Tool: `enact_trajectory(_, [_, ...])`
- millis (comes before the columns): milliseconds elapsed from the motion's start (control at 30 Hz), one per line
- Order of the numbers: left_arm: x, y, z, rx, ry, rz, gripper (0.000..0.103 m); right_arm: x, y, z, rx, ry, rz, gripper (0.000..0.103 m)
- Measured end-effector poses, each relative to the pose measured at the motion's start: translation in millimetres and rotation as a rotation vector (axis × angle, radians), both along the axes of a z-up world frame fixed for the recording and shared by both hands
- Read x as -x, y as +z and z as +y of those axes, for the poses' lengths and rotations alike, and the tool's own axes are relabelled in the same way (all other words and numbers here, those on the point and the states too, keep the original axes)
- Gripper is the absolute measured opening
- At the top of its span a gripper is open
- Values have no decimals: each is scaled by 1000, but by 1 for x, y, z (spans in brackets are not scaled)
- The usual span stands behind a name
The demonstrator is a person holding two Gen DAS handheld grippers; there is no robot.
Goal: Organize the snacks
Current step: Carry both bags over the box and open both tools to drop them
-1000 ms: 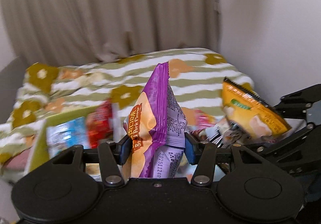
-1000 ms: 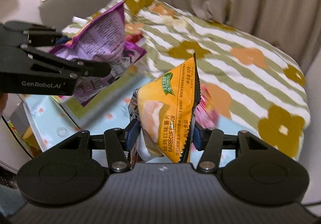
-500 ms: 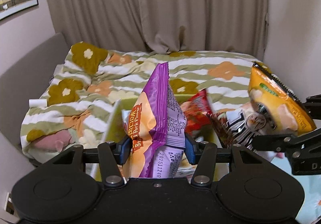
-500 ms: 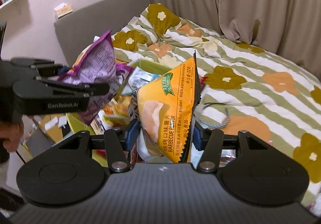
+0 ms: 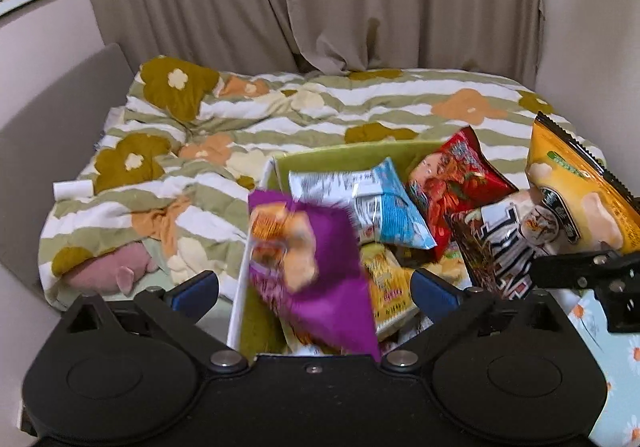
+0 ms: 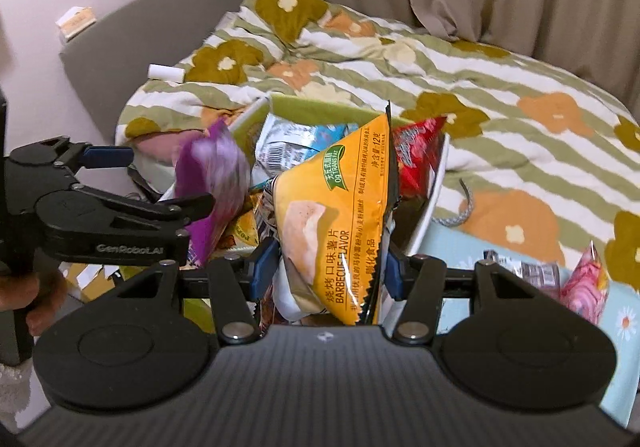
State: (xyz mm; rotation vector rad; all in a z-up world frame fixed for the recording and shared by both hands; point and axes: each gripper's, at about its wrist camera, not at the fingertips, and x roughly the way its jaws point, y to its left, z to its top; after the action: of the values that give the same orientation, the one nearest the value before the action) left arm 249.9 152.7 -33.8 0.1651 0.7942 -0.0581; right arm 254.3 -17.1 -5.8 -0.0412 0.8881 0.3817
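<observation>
The left gripper (image 5: 314,289) was opening, the blurred purple bag (image 5: 312,267) loose between its jaws above the green bin (image 5: 340,159) of snacks. The right gripper (image 6: 326,267) clamped an orange bag (image 6: 336,223) over the bin, undelivered; a pink packet (image 6: 584,283) right of the bin remained.

Both wrist views downward, sharing bin (image 5: 340,161)
</observation>
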Motion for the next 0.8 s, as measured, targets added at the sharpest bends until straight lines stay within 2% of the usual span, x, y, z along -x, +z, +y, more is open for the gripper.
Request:
enact_trajectory(167, [13, 0, 3, -11, 0, 4, 103, -1, -1, -1, -10, -37, 28, 70])
enact_trajectory(500, [21, 5, 6, 17, 21, -5, 103, -20, 2, 10, -34, -9, 21, 74])
enact_trajectory(567, [21, 2, 6, 20, 33, 2, 103, -24, 0, 11, -50, -9, 22, 89])
enact_trajectory(600, [20, 1, 6, 21, 36, 8, 103, -25, -1, 11, -62, -11, 22, 103])
enact_trajectory(667, [20, -3, 5, 17, 34, 19, 103, -25, -3, 9, -87, -18, 2, 103])
enact_trajectory(800, [22, -9, 5, 14, 35, 36, 103, -22, -8, 9, -50, -30, -24, 103])
